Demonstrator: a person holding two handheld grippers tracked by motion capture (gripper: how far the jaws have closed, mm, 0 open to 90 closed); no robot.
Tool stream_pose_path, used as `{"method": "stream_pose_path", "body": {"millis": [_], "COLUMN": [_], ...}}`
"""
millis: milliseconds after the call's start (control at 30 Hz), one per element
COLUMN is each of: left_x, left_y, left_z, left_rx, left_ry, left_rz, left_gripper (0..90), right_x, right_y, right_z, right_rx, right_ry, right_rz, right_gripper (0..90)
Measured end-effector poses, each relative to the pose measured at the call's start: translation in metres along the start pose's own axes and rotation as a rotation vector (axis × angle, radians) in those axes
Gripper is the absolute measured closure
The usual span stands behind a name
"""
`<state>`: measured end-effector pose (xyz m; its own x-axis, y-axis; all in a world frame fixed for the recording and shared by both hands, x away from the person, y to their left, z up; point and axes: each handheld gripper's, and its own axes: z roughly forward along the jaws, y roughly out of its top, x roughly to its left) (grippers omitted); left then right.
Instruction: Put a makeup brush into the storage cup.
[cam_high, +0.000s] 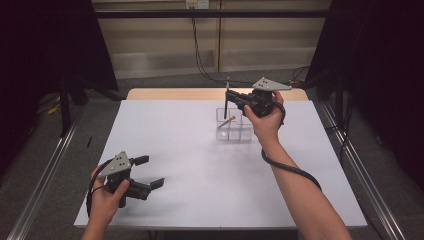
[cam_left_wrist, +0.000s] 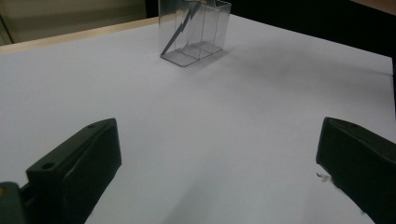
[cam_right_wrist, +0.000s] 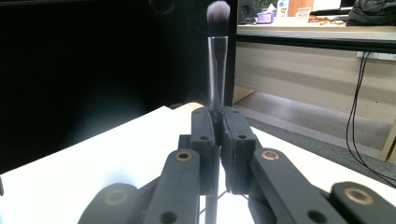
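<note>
Clamping a makeup brush (cam_right_wrist: 217, 56) upright, the right gripper (cam_high: 228, 102) has its fingers pinched on the handle, bristles above them, clear organizer (cam_high: 234, 125) just below; the left gripper (cam_high: 150, 172) rests on the table (cam_high: 200, 165), fingers wide, nothing between.

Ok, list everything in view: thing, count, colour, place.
makeup brush: one, dark handle, grey-tipped bristles, upright in the right gripper above the organiser
clear organiser: one, transparent, compartments, far centre of table
stick in organiser: one, tan-tipped, leaning inside a compartment
table: one, white top, wooden far edge
cables: black, hanging at back wall
left gripper: black, open, near left of table
right gripper: black, shut on brush
</note>
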<state>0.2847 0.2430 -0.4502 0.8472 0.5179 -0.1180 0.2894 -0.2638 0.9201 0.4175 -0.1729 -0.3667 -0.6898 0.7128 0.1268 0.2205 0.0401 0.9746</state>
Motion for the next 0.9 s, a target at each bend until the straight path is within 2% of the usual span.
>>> {"method": "stream_pose_path", "body": {"millis": [233,900], "left_x": [0.0,-0.001], "left_y": [-0.001,0.0], "left_z": [-0.001,-0.001], "left_rx": [-0.009,-0.009], "left_ry": [-0.003,0.0], "left_rz": [-0.009,0.003], "left_gripper": [0.0,0.0], "right_x": [-0.001,-0.002], "right_y": [-0.003,-0.012], "right_z": [0.003,0.007], "right_rx": [0.011,0.028], "right_ry": [-0.012,-0.041], "right_rz": [-0.002,0.001], "right_gripper": [84.7,84.6]}}
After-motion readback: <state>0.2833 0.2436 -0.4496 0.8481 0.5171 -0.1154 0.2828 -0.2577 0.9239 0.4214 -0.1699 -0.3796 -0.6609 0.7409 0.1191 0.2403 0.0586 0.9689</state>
